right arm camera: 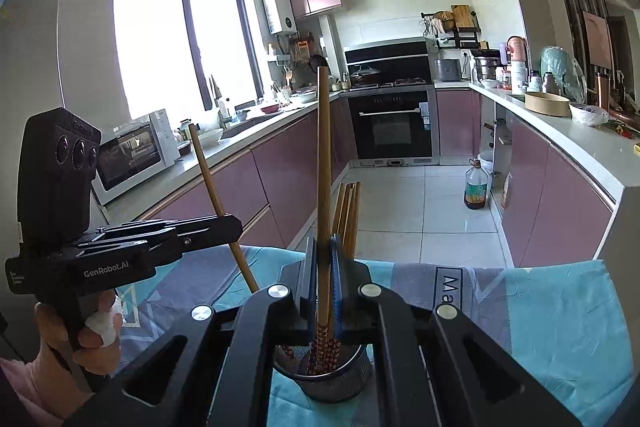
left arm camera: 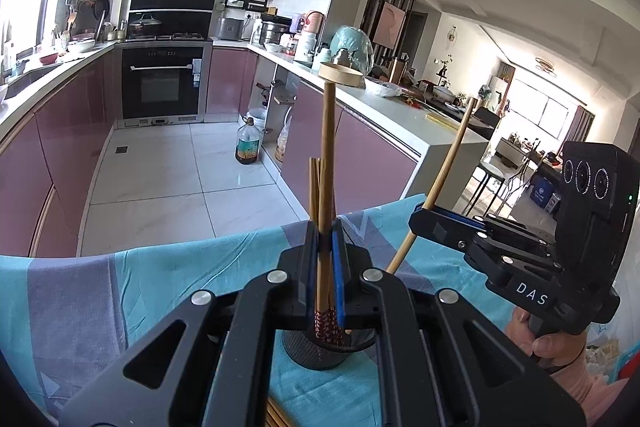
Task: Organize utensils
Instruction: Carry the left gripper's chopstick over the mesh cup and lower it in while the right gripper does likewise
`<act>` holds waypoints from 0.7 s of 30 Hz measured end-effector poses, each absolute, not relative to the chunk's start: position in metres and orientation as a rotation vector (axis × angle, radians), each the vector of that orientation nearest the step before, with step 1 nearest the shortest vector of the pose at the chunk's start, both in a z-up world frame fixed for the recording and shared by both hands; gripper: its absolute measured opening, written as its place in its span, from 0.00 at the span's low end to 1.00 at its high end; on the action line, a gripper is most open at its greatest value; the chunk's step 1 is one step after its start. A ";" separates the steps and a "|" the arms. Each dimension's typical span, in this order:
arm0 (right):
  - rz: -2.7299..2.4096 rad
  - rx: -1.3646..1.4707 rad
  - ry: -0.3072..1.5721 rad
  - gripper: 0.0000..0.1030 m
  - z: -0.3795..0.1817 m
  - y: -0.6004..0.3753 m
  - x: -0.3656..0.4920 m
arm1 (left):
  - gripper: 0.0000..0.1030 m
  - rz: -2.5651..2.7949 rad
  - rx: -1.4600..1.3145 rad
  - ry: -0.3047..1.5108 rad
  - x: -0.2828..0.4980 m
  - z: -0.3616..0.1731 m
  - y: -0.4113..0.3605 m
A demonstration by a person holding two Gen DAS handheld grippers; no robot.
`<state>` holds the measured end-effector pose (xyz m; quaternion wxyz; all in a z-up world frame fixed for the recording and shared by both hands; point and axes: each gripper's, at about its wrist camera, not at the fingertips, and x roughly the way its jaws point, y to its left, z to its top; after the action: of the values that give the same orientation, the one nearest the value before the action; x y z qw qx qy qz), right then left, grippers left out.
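Both grippers' fingers, left (left arm camera: 326, 239) and right (right arm camera: 325, 255), each clamp one chopstick (left arm camera: 327, 147) above the mesh holder (right arm camera: 332, 383).

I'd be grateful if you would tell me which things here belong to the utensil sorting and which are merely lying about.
Belonging to the job:
left gripper gripping a long bamboo chopstick
right gripper gripping another bamboo chopstick
black mesh utensil holder
bundled chopsticks in it

Lying about:
oil bottle
round wooden box
white microwave
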<state>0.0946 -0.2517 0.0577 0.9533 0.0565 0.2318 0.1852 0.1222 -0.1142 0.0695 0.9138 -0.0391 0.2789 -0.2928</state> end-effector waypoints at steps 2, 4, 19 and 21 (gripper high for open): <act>0.375 0.113 0.480 0.05 0.057 -0.251 0.096 | 0.07 -0.598 -0.071 0.585 0.125 0.069 -0.115; 0.372 0.112 0.488 0.05 0.054 -0.251 0.097 | 0.07 -0.595 -0.064 0.595 0.125 0.067 -0.118; 0.357 0.100 0.570 0.05 0.038 -0.247 0.111 | 0.07 -0.591 -0.008 0.686 0.141 0.056 -0.130; 0.356 0.098 0.582 0.05 0.035 -0.246 0.114 | 0.07 -0.596 0.000 0.697 0.142 0.058 -0.133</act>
<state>0.1137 -0.2464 0.0347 0.9412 0.0478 0.2852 0.1746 0.1421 -0.1333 0.0581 0.8968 0.0000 0.3363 -0.2876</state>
